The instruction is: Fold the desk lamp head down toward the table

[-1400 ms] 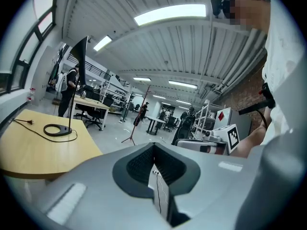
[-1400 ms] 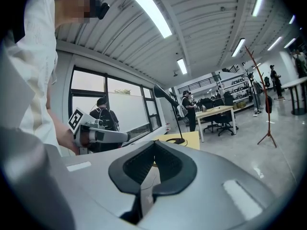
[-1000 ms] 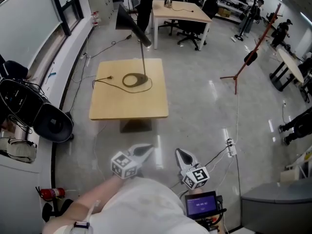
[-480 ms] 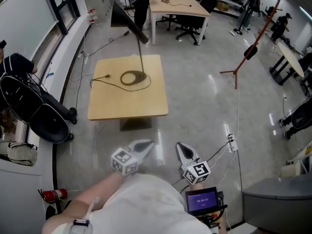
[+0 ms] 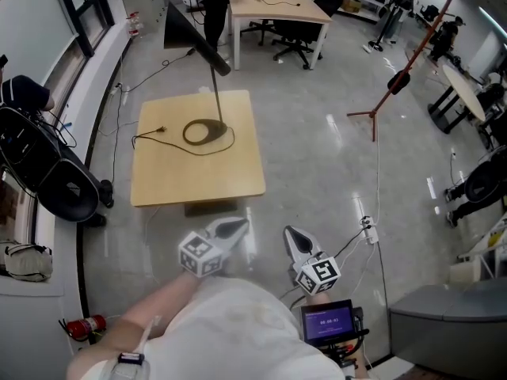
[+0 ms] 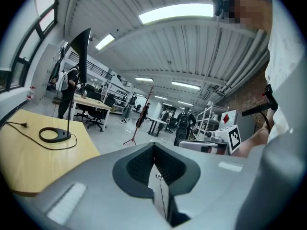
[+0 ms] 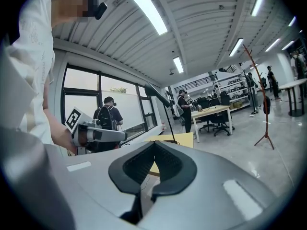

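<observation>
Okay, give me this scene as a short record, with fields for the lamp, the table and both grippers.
table: square, wooden
desk lamp: stands on the table's far half
lamp head: black, raised, not folded down
cord: lies on the table by the base
left gripper: shut, empty, short of the table
right gripper: shut, empty, short of the table

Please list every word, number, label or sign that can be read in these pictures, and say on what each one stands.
Nothing can be quoted with certainty.
Small screen near the right gripper: a row of light digits, too small to read.
Marker cube on the left gripper, another on the right: patterns only, no letters.
Red diamond sign, left gripper view: no legible wording.
</observation>
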`<state>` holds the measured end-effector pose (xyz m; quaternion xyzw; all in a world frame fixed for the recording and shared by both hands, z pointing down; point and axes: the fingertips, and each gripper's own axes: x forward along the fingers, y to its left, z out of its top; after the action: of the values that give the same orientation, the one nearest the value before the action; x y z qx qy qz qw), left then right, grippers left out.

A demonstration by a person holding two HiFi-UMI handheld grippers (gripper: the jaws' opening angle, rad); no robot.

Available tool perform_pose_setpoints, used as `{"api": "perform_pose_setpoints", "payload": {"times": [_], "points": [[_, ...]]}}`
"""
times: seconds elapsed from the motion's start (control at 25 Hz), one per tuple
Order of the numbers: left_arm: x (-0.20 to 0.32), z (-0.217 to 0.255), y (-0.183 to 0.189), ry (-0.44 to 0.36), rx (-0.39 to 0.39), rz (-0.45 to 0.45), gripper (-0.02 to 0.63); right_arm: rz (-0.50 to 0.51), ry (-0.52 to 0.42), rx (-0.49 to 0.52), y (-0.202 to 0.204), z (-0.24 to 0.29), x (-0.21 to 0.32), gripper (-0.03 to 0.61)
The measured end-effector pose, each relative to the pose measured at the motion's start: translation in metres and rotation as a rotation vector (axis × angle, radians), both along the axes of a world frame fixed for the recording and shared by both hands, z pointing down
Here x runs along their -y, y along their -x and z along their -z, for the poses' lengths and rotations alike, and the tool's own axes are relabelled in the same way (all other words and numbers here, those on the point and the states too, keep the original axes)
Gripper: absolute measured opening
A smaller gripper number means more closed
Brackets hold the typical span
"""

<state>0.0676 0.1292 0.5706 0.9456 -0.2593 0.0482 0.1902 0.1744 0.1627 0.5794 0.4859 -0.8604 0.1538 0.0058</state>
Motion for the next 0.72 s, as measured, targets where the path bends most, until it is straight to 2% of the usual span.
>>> {"api": "perform_pose_setpoints", "payload": {"times": [0.24,0.72], "points": [[0.040,0.001,0.015,0.012,-0.030,0.043,0.002,0.020,-0.003,-0.020,0.009,0.004,0.040,0.012],[0.126,0.026,0.057,-0.058,-0.044,0.090,0.002,0.090,-0.074,-0.131,0.045,0.039,0.135,0.012]]}}
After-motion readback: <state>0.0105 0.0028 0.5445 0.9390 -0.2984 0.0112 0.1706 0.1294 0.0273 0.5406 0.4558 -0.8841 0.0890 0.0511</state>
